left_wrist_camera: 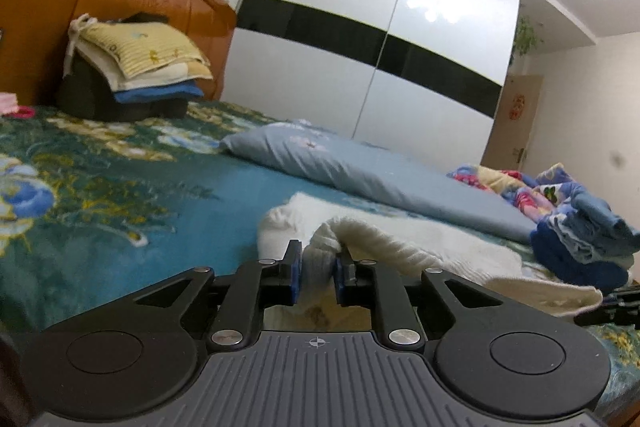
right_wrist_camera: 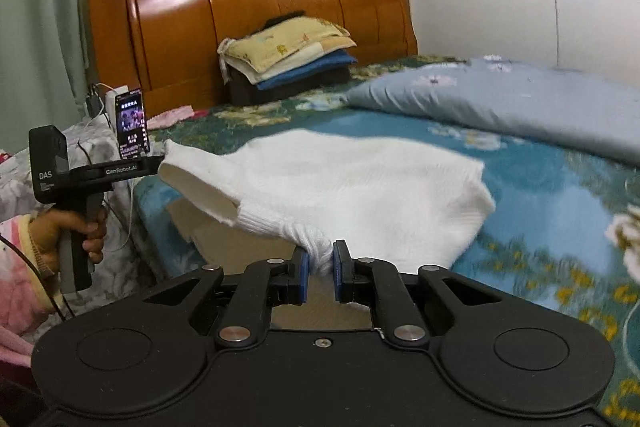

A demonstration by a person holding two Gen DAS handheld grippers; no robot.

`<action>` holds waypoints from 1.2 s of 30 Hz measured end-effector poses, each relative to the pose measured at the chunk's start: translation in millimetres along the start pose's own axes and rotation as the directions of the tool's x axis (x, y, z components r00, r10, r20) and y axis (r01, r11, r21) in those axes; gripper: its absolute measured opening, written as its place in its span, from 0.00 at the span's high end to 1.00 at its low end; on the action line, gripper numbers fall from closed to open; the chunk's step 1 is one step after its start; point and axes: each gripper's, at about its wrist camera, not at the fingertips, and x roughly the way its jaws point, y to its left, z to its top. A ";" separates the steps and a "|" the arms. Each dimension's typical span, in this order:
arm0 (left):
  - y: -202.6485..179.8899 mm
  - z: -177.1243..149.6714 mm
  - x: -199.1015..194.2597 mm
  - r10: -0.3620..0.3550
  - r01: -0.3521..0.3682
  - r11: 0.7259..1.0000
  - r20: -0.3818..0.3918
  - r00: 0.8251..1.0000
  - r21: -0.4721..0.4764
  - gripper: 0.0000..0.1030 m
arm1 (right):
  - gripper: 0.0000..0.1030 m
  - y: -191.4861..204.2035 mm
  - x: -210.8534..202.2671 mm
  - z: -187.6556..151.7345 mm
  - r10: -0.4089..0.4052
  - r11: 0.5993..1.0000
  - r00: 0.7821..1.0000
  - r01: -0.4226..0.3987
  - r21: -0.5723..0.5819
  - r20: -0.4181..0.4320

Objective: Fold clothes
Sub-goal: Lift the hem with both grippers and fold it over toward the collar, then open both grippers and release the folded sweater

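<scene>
On the bed (right_wrist_camera: 540, 195) the white sweater (right_wrist_camera: 340, 179) lies mostly spread flat, its near edge at 6 o'clock off the mattress. My left tool (left_wrist_camera: 316, 267) and right tool (right_wrist_camera: 320, 269) both pinch bunched knit. I judge folding barely started; a folded stack (right_wrist_camera: 288, 67) waits at 12 o'clock.

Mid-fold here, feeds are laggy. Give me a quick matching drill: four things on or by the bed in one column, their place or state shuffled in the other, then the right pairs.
Things:
1. white knit garment
2. folded stack with the yellow piece on top
3. light blue quilt
4. phone with lit screen

Places or states:
A. propped upright beside the bed, near the headboard's corner
B. against the wooden headboard
C. pinched in both claws, spread on the bedspread
D. lying along the wardrobe side of the bed

Pairs: 1-C, 2-B, 3-D, 4-A
</scene>
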 end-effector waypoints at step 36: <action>-69.8 48.7 -2.5 0.021 -0.008 0.993 -0.105 0.994 0.121 0.19 | 0.57 -23.1 -18.0 10.3 -0.038 0.990 0.999 0.036 0.135 0.015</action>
